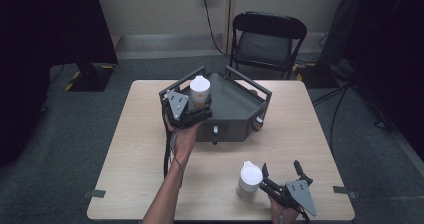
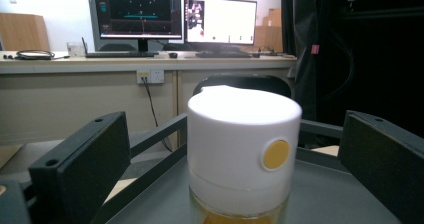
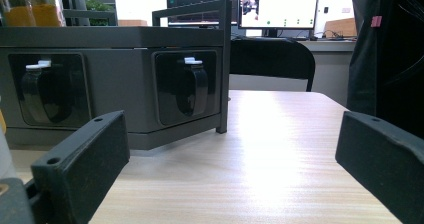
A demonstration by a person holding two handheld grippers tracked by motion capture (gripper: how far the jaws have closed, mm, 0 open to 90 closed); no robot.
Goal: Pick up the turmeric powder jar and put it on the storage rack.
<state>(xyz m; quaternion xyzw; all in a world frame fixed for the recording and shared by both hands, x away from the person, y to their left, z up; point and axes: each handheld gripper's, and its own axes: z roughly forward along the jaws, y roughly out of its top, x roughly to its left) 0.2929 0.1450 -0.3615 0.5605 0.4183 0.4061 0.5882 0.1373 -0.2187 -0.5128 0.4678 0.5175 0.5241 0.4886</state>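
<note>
We are taking the grey tray (image 1: pixel 240 106) on the counter (image 1: pixel 300 134) as our landmark. One white-capped jar (image 1: pixel 200 91) is standing upright on the tray's near-left corner, its long axis vertical, amber contents showing under the cap (image 2: pixel 244 149). Our left hand-held gripper (image 1: pixel 192 115) is sitting just at the tray's near-left edge with its jaws spread wide on either side of that jar, not pressing it; the jar is lying straight ahead between them. A second white-capped jar (image 1: pixel 249 180) is standing on the counter in front of the tray, just to the left of our right hand-held gripper (image 1: pixel 281 171), whose jaws are also apart and holding nothing. So the right hand is nearer that second jar, the left nearer the tray. We are reading no brand or writing on either jar; the cap carries only a plain yellow dot (image 2: pixel 276 154).
</note>
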